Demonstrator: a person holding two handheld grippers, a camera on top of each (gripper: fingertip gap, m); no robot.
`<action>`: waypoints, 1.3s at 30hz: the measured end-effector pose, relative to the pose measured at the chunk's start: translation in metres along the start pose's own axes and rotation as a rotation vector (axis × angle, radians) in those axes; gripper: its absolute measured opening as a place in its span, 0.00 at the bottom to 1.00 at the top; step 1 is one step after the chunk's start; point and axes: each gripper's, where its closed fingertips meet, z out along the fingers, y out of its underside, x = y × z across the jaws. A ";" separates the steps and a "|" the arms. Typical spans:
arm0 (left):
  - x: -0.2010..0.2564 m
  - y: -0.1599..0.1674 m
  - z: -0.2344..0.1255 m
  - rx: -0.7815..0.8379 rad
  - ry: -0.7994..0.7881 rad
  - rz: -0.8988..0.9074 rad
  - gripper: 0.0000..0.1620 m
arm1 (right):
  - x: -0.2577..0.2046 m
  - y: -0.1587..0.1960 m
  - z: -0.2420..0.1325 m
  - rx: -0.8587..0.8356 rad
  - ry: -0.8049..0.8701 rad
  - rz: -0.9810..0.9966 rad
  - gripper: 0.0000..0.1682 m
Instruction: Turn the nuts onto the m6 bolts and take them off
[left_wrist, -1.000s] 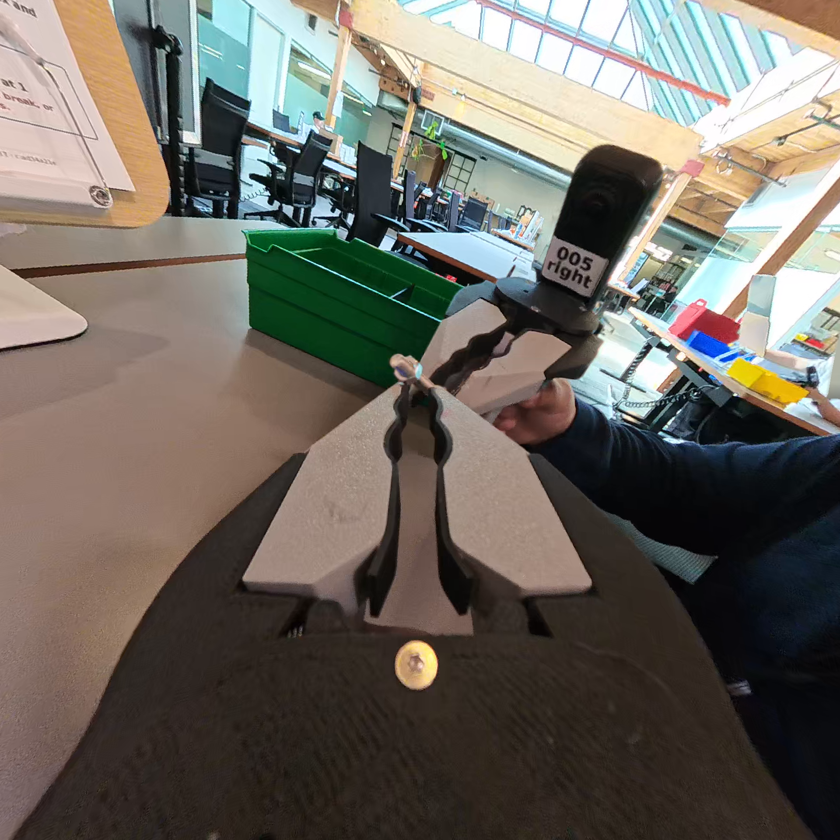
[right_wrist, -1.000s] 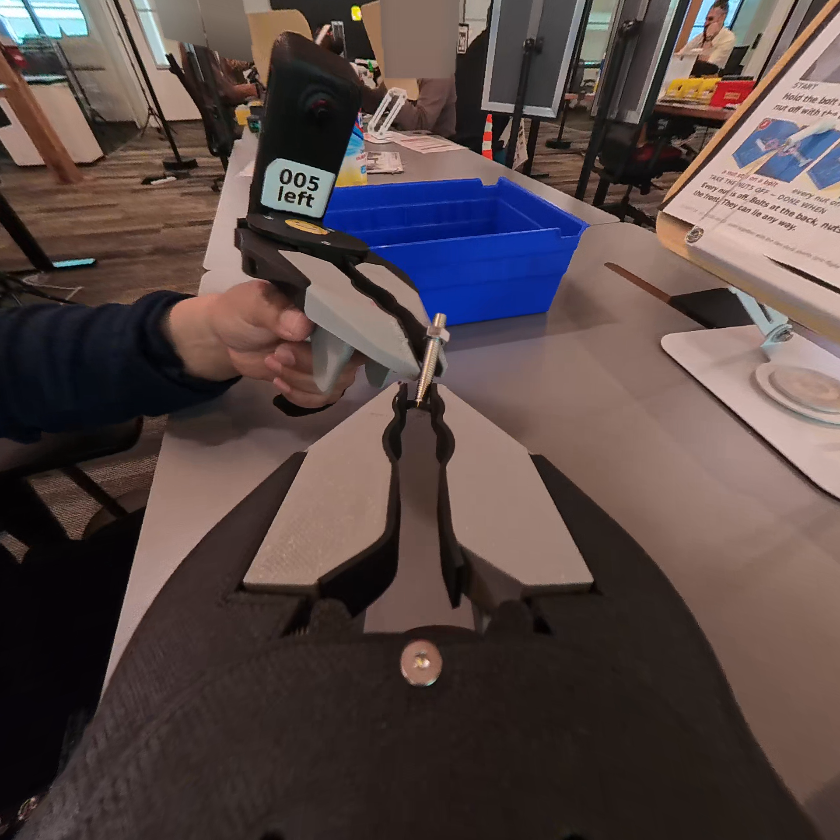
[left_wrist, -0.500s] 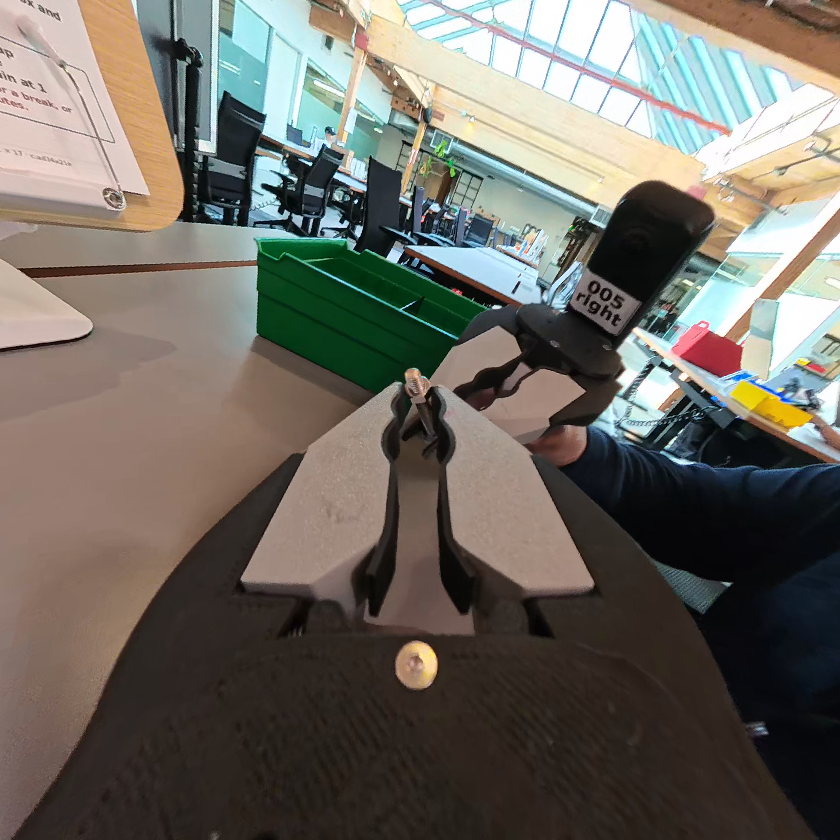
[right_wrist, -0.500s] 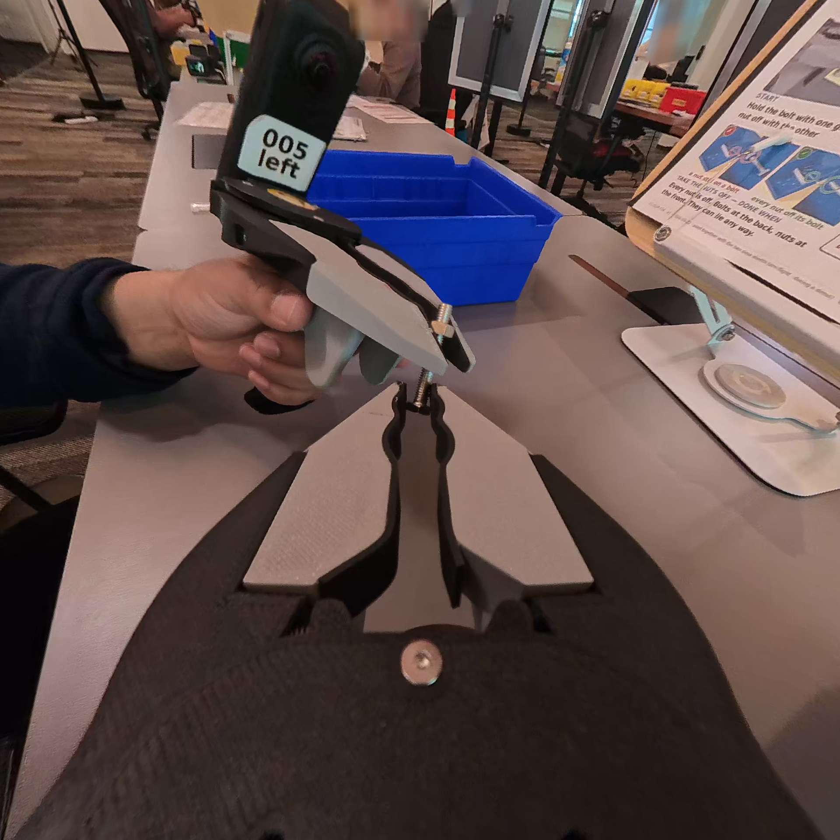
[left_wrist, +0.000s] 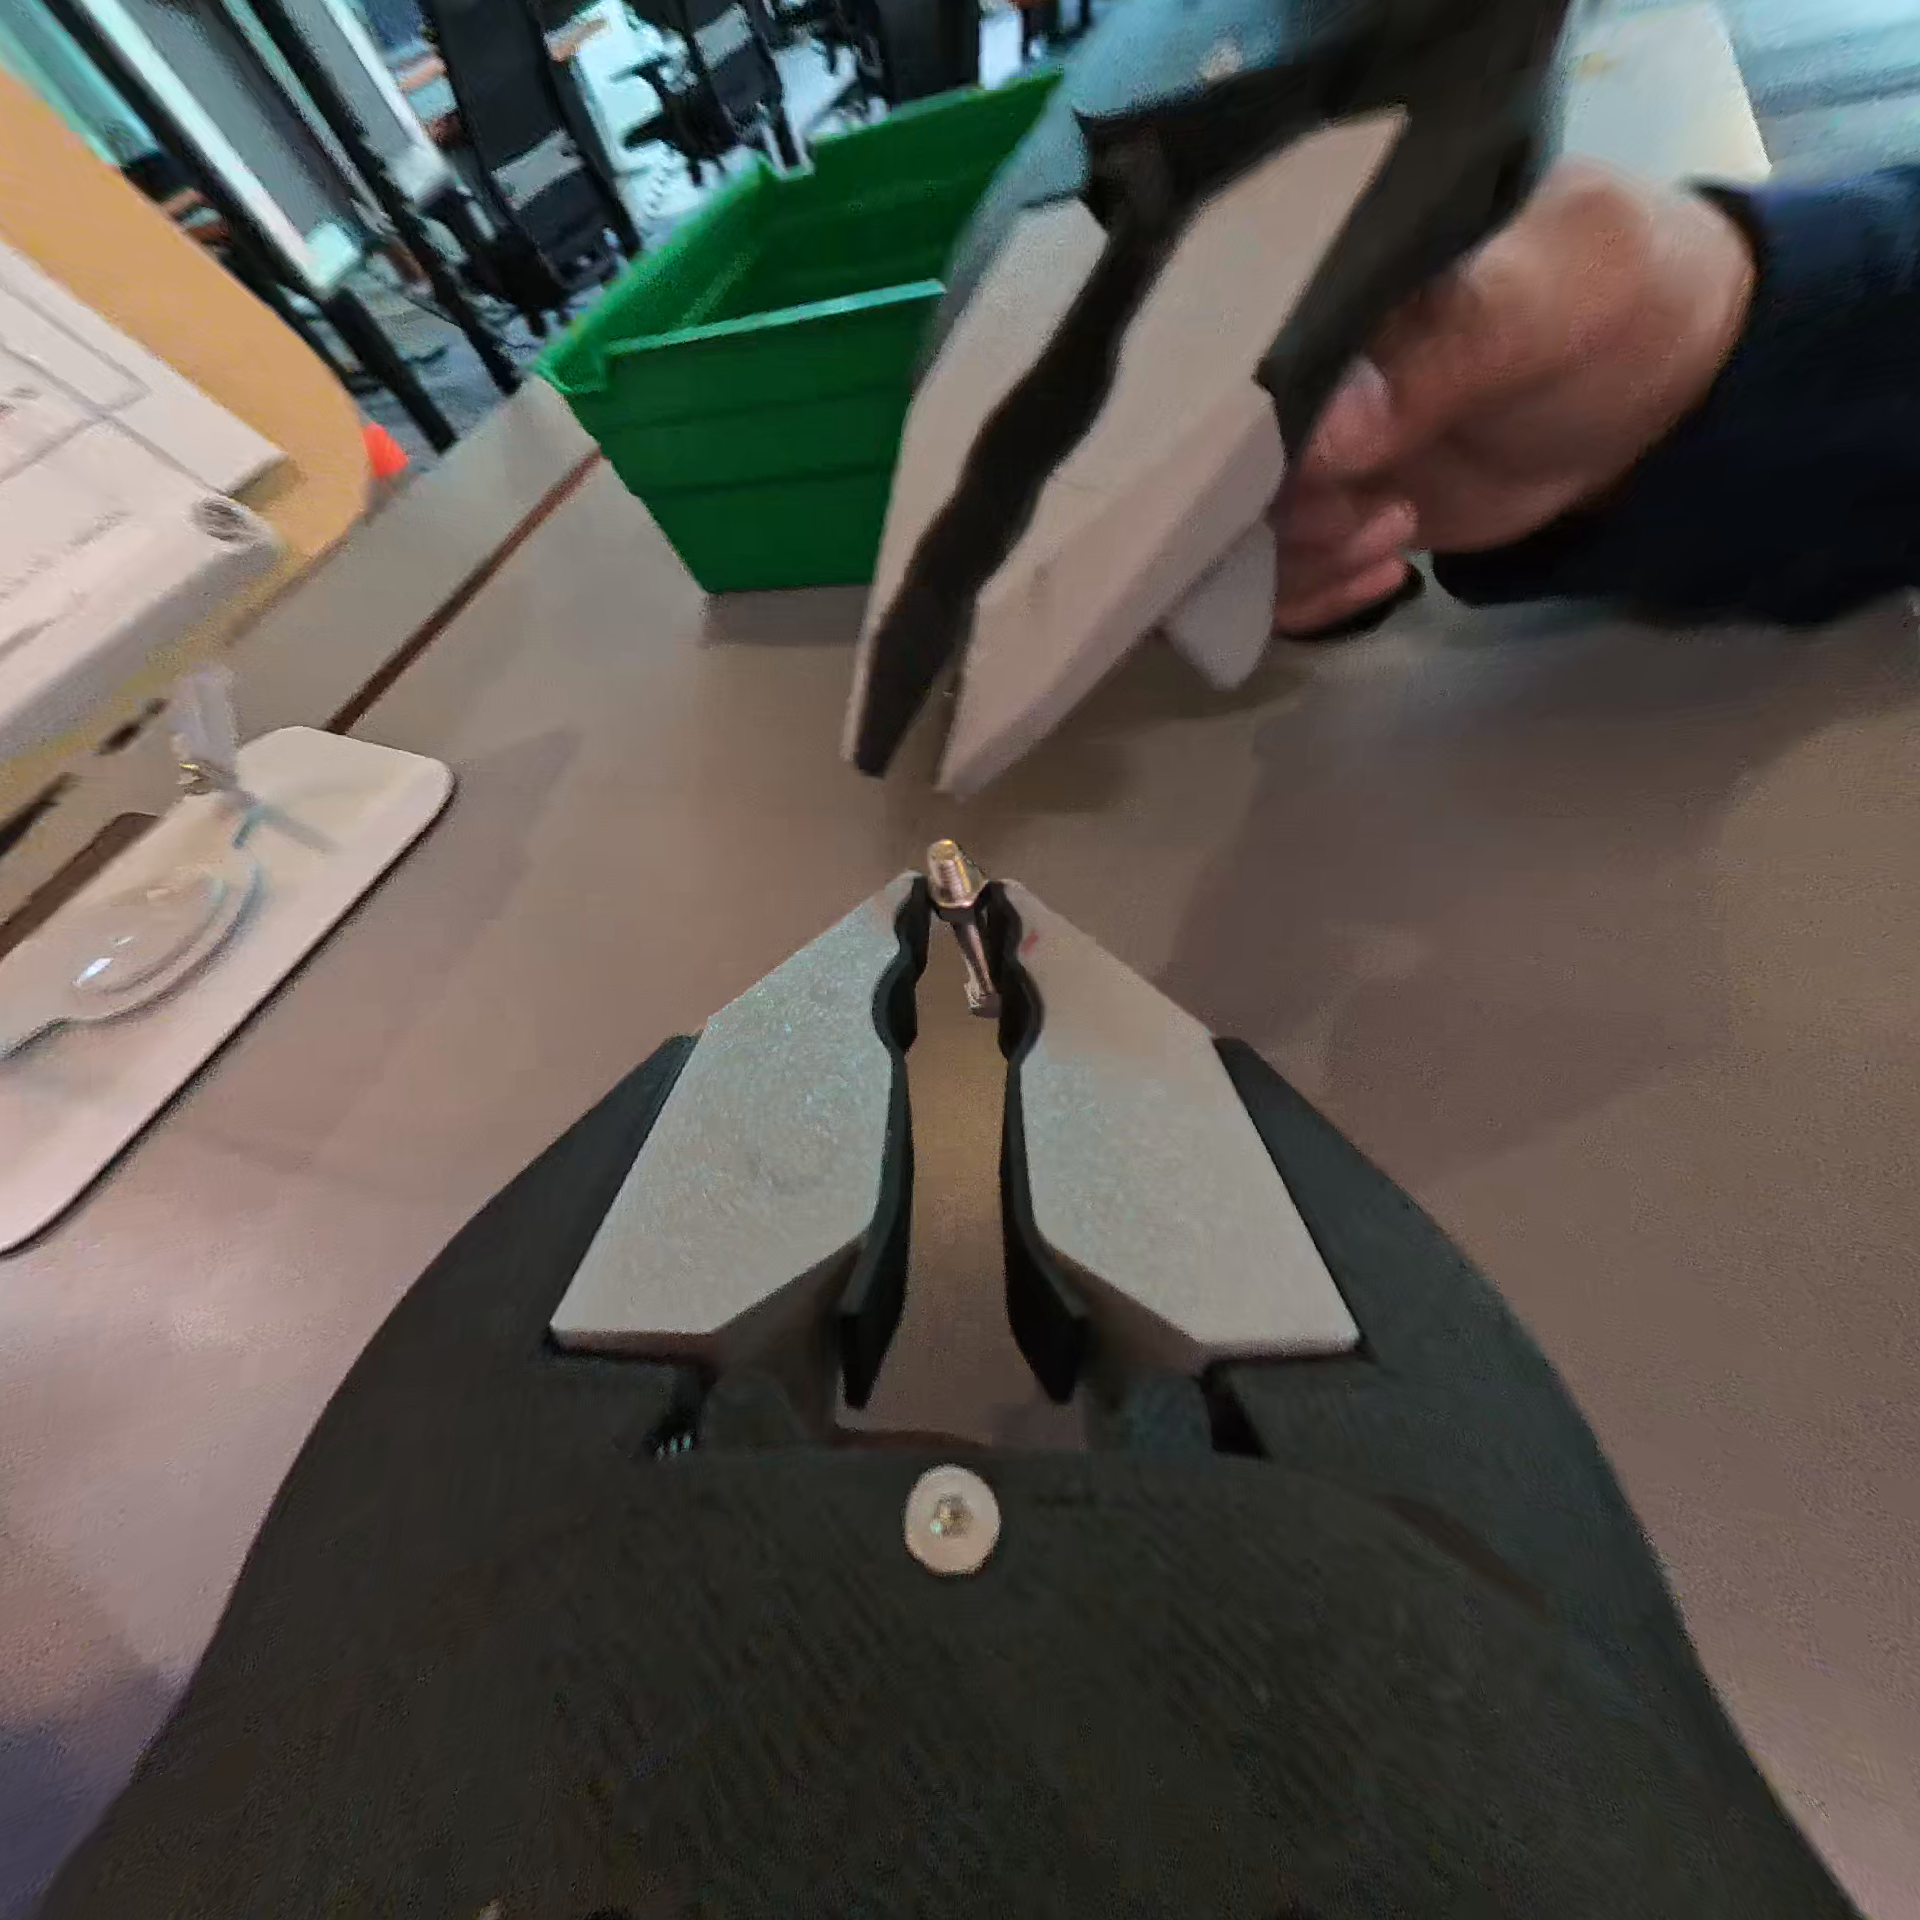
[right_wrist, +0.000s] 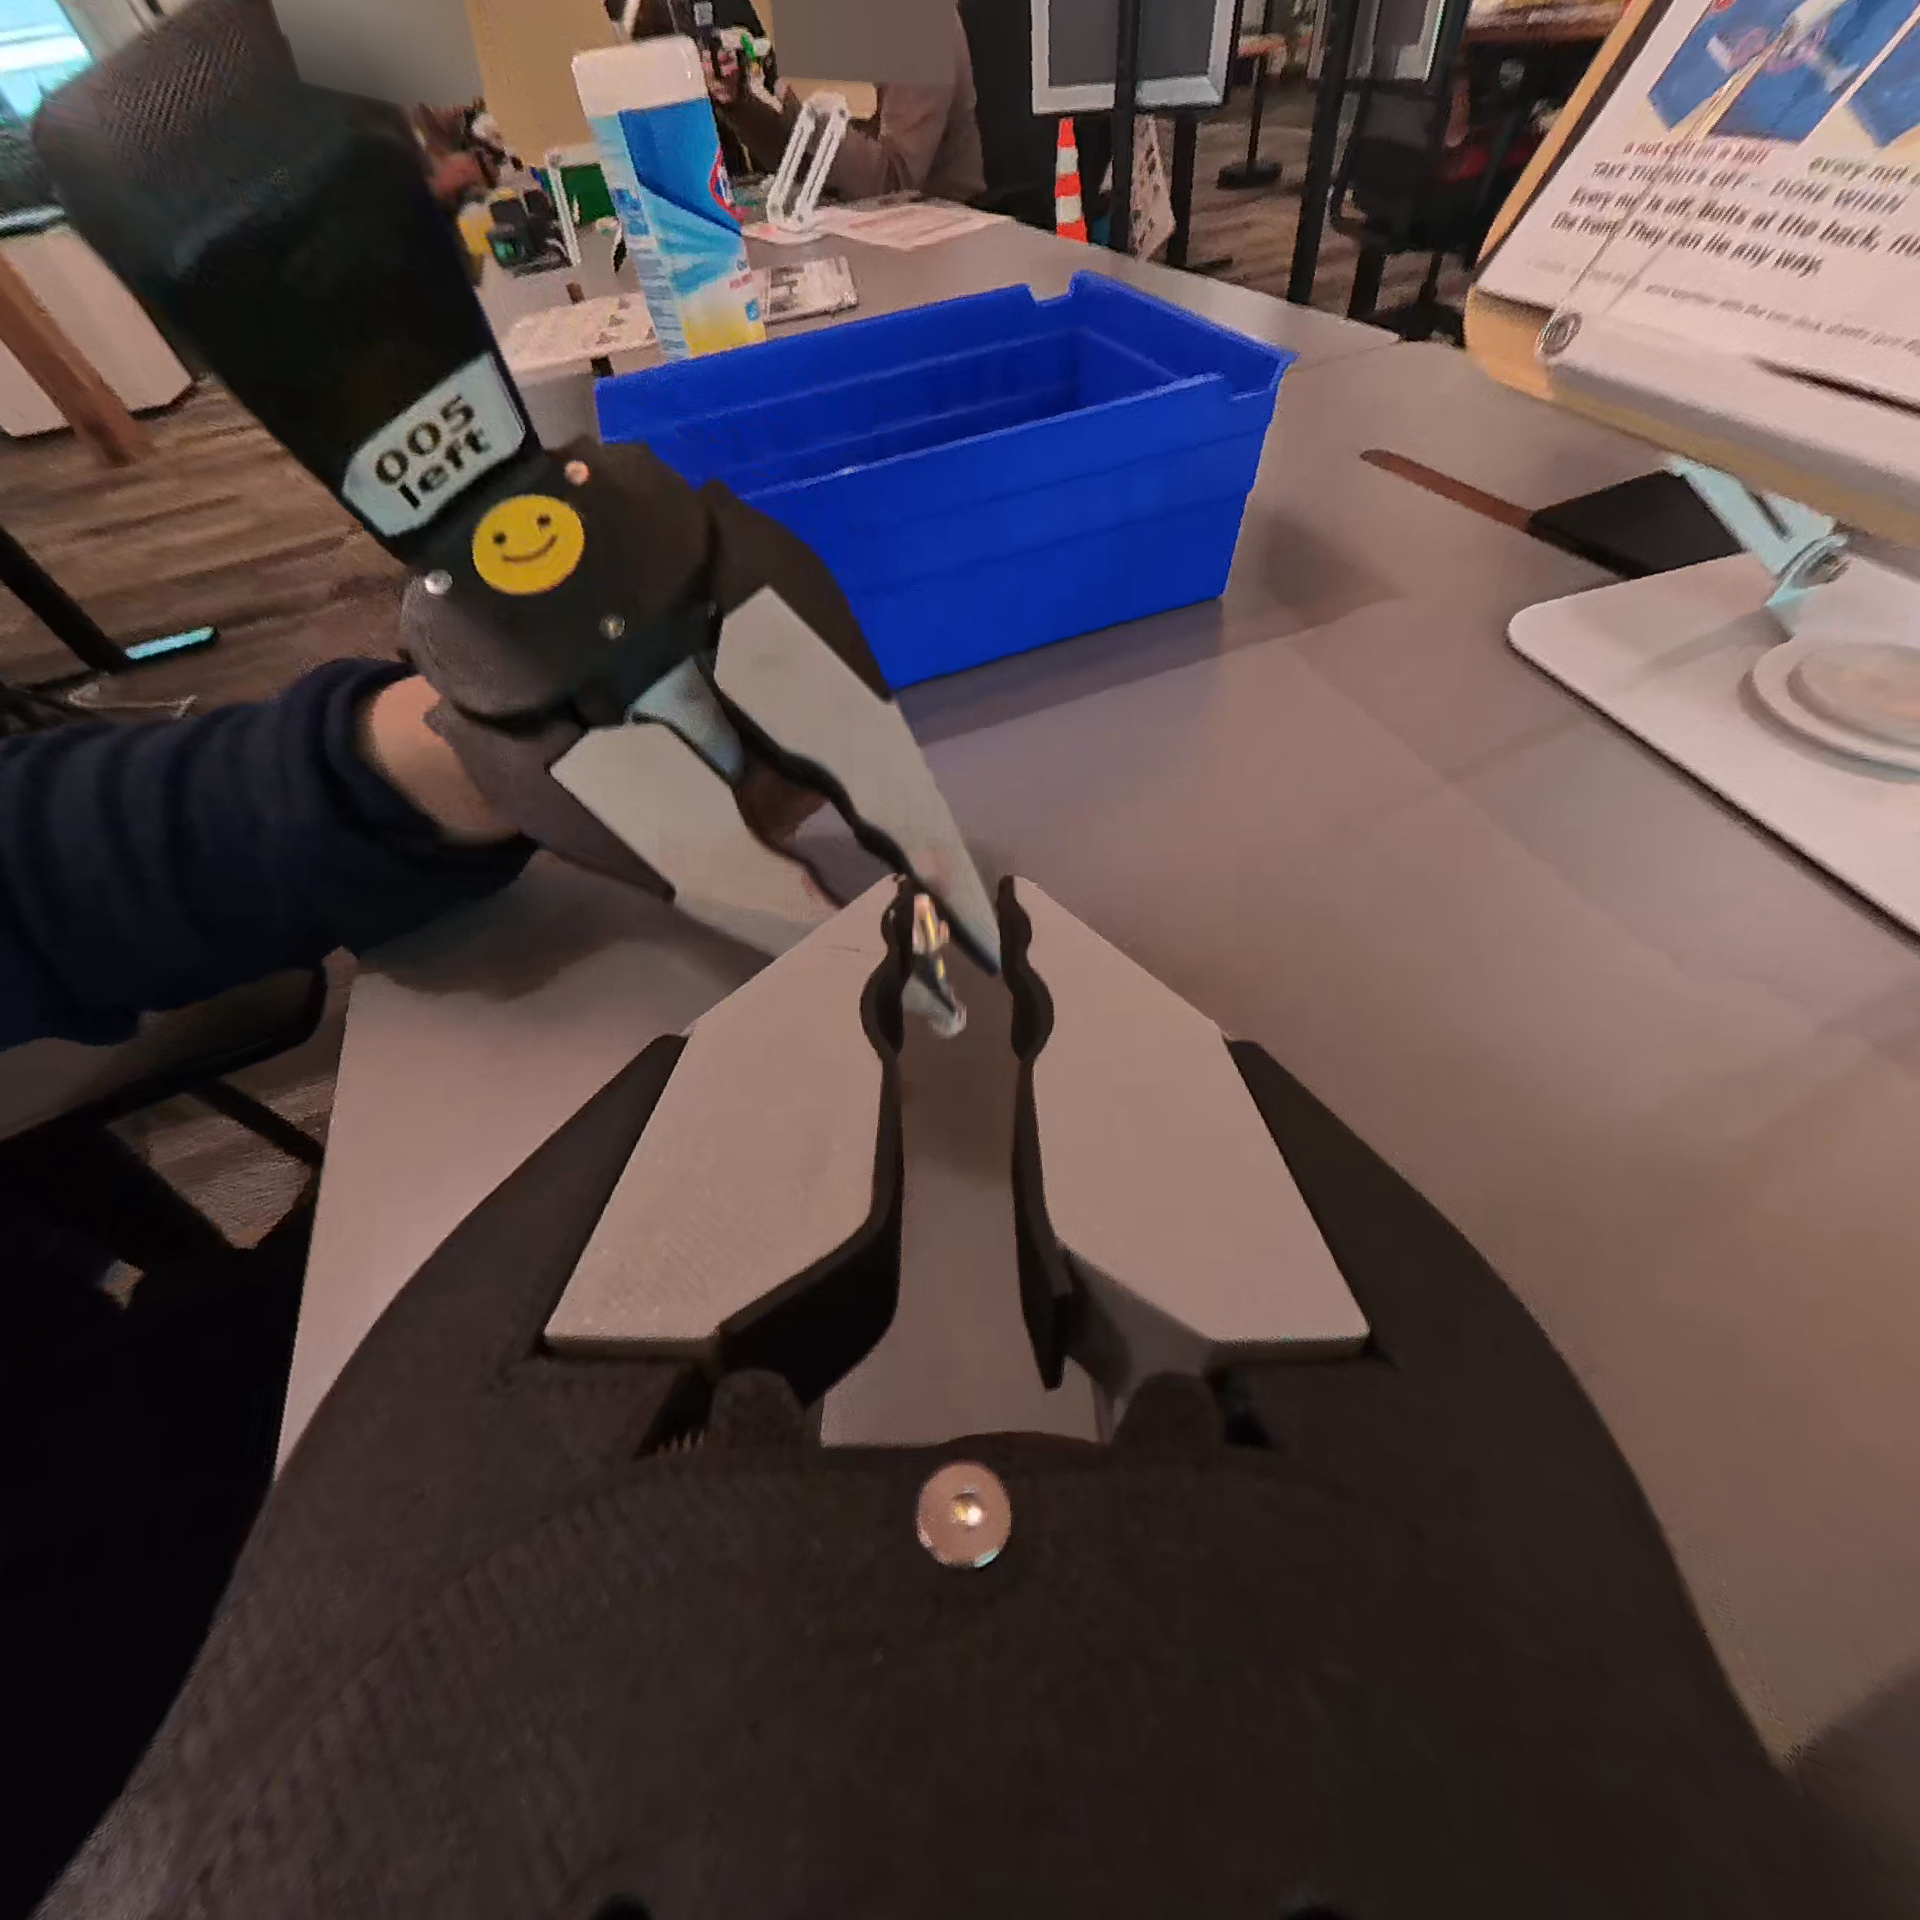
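Left hand-held gripper (left_wrist: 954, 902) clamps the bolt (left_wrist: 962, 914) above the counter (left_wrist: 1558, 935); right hand-held gripper (left_wrist: 914, 764) looks empty, nearly closed (nut not visible), so realign squarely before regripping.

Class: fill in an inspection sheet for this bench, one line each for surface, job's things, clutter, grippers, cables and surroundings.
Surface: grey table, bare around the work.
Job's things: bolt held off the table; whether a nut is on it is unclear. Green bin and blue bin stand on the table, contents not visible.
Clutter: instruction stand; wipes canister on a farther table.
Grippers: left gripper shut on the bolt; right gripper open, apart from the bolt, nothing seen in it.
Cables: nothing seen.
Surroundings: office hall with desks; orange cone on the floor.
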 end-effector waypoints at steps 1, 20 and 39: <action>0.005 0.007 0.005 -0.022 0.019 0.003 0.06 | 0.001 0.003 0.002 -0.015 -0.001 0.006 0.08; -0.006 0.004 0.008 0.021 -0.113 0.004 0.06 | 0.002 0.017 0.011 -0.073 -0.008 0.053 0.01; -0.004 -0.010 0.005 0.115 -0.044 -0.188 0.02 | -0.001 -0.009 0.002 0.084 -0.035 0.083 0.16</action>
